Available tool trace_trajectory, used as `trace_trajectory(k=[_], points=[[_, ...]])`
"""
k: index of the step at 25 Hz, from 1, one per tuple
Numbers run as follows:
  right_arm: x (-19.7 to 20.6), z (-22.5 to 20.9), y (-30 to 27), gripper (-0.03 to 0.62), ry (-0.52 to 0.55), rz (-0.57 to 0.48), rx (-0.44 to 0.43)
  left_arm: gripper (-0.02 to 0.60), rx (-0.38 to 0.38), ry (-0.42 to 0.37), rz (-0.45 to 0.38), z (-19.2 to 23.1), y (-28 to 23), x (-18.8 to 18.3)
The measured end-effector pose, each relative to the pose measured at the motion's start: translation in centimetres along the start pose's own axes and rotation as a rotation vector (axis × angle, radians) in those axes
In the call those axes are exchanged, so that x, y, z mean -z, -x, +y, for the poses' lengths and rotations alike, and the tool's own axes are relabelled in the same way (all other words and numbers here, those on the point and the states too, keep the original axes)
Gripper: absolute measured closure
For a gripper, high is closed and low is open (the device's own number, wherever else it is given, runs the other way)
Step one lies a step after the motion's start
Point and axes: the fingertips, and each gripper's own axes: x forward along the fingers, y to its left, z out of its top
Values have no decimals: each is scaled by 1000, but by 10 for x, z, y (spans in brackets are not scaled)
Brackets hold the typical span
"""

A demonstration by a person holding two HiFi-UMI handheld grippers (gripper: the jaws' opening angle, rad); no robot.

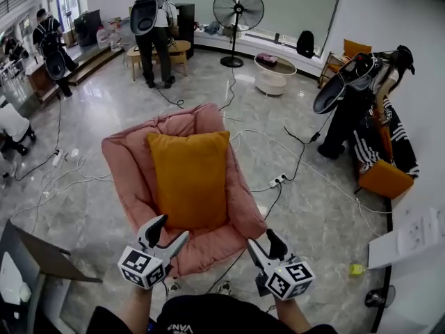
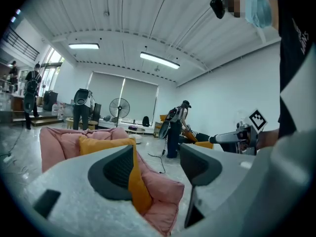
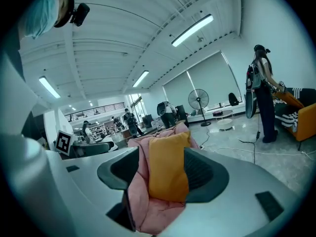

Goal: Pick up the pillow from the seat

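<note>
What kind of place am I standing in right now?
Likely a large open indoor workspace or studio rather than a home. The signs are a glossy tiled floor strewn with cables and a power strip, a standing fan, and a lone pink lounge chair set mid-floor.

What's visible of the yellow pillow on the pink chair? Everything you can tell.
The pillow is mustard yellow, rectangular and plump, plain soft cloth by its look, with no print. It lies lengthwise on the pink chair, propped from the seat up the backrest, touching only the chair. Nothing lies on it. The left gripper and right gripper, both open, are at the chair's front edge and do not seem to touch it.
</note>
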Motion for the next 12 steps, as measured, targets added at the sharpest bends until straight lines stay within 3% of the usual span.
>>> trace_trajectory(k=[5,12], points=[[-5,-24,-4,326,19,22,-90,290,-105,16,15,-17,1,12],[0,-38,-19,327,1,48,-143,290,-178,34,39,-13,0,23]])
